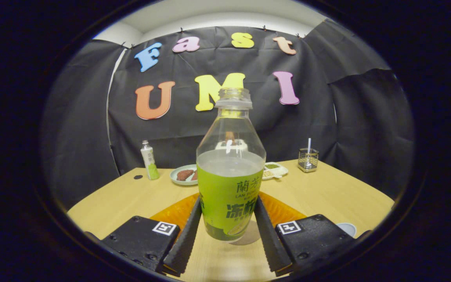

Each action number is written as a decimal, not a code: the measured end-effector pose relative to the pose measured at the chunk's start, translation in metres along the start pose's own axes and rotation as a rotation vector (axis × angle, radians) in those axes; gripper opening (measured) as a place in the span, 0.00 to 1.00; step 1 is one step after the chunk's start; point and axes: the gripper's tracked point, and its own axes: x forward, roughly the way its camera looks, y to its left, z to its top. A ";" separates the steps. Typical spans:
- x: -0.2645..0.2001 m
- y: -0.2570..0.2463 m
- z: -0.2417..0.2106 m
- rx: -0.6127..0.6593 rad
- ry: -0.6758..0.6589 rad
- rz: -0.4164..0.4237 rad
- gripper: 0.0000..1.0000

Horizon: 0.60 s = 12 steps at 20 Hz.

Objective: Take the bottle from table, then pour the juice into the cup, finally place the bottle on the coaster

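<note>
gripper (228, 219) clamped on bottle (230, 184), both fingers pressing label sides. bottle uncapped, upright, base above table (327, 196), coaster (284, 211) just behind. step: likely placing. next: lower squarely onto coaster, then release.

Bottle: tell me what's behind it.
Behind the bottle, held in the claw: an orange coaster, a plate and a tray. Their middles are hidden.
</note>
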 end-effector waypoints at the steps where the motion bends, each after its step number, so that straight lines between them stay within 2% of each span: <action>1: 0.006 -0.001 -0.002 -0.012 0.002 -0.008 0.80; 12: 0.061 -0.017 -0.044 -0.085 0.093 -0.023 0.82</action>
